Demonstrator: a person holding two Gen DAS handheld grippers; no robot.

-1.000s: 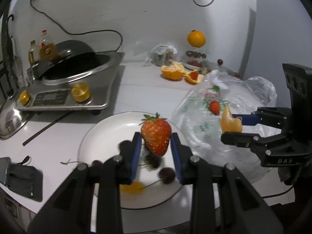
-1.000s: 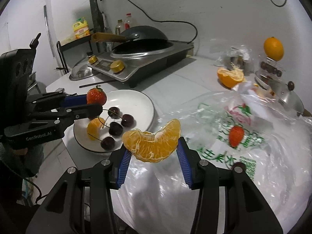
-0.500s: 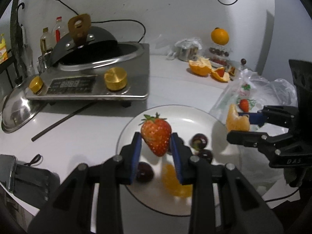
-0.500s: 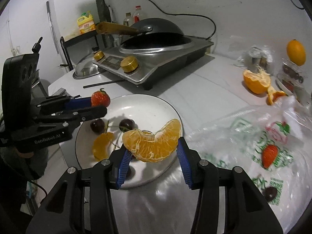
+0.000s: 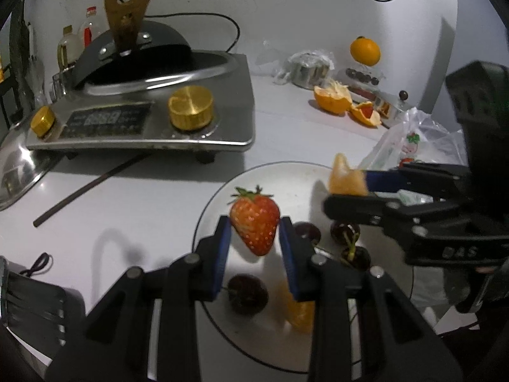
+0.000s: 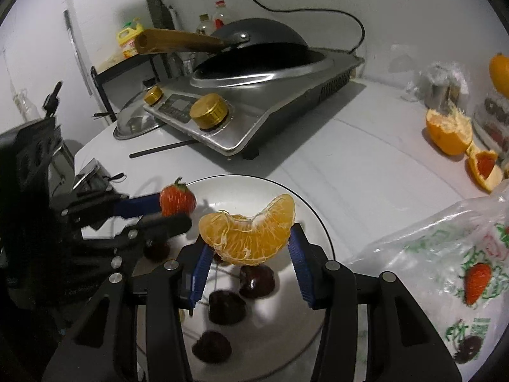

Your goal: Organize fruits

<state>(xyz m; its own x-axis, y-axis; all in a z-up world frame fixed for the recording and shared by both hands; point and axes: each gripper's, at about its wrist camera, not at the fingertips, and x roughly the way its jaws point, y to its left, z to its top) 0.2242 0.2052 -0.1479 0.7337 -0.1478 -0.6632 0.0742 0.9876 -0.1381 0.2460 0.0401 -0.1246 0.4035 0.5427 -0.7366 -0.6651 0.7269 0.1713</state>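
Observation:
My left gripper [image 5: 254,232] is shut on a red strawberry [image 5: 254,224] and holds it above the left part of a white plate [image 5: 222,191]. My right gripper [image 6: 249,242] is shut on an orange segment [image 6: 251,232] above the same plate [image 6: 305,210]. The plate holds several dark cherries [image 6: 256,278] and another orange piece [image 5: 299,312]. The right gripper with its segment [image 5: 345,180] shows in the left wrist view, and the left gripper with the strawberry [image 6: 176,200] shows in the right wrist view.
A steel induction cooker [image 5: 143,121] with a black wok stands at the back left. A clear plastic bag [image 6: 445,254] with a strawberry [image 6: 475,281] lies to the right. Orange peels [image 5: 334,98], a whole orange [image 5: 365,51] and a dark stick [image 5: 89,187] lie on the white counter.
Both grippers moved left from over the plastic bag to above the plate, each still holding its fruit. The plate now lies under both grippers.

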